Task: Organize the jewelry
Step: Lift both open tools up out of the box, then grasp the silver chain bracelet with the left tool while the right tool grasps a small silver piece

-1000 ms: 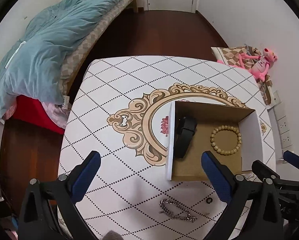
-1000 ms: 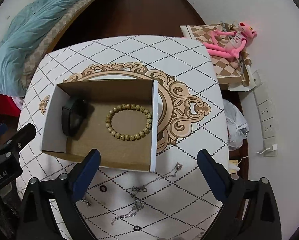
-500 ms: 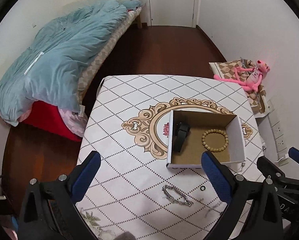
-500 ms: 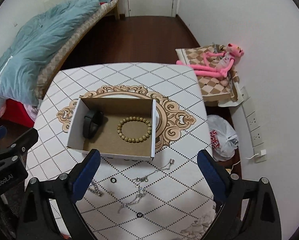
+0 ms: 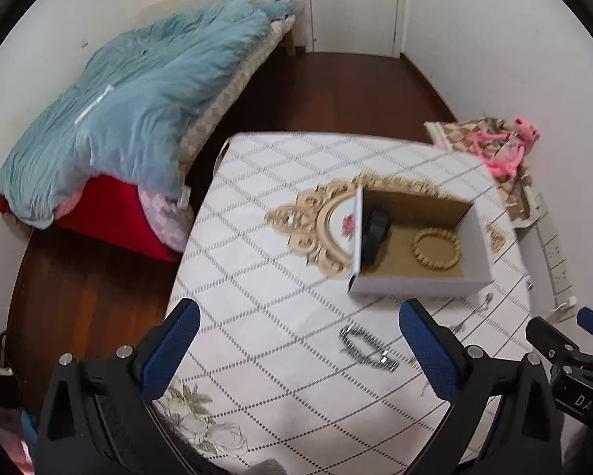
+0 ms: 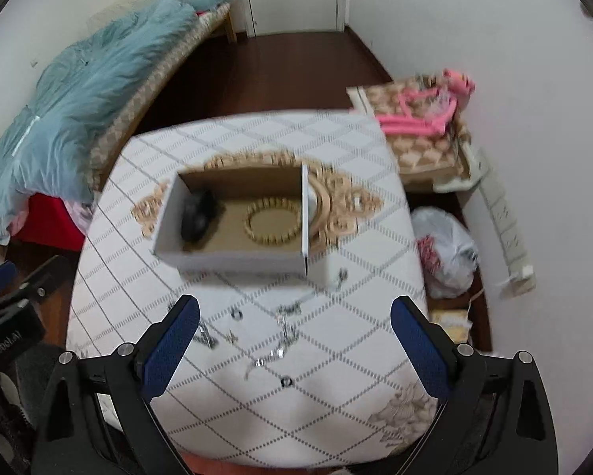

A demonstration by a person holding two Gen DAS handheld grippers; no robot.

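Your left gripper [image 5: 298, 330] hangs above the near part of the table [image 5: 256, 277] with its blue-padded fingers [image 5: 169, 350] spread wide and nothing between them. Your right gripper [image 6: 294, 326] is just as wide and just as empty, held over the near half of the tabletop.

From the left wrist view, the open cardboard box [image 5: 417, 283] sits at about 1 o'clock from the gripper. Inside it a black band [image 5: 375, 233] leans against the left wall, and a beaded bracelet [image 5: 435, 251] lies flat on the floor of the box to the right of the band, apart from it. A silver chain bracelet [image 5: 365, 350] lies on the cloth at roughly 3 o'clock, between the fingers in this view, near the box but not touching it.

In the right wrist view the box is at 12 o'clock. Between it and your fingers lie thin silver chains [image 6: 284, 334] and a few small rings [image 6: 237, 314], one ring [image 6: 285, 382] nearer to you at 6 o'clock; motion blur hides their finer shape.

Off the table, a bed with a blue duvet [image 5: 126, 111] is at 10 o'clock, and a pink plush toy [image 6: 431, 111] is at 2 o'clock.
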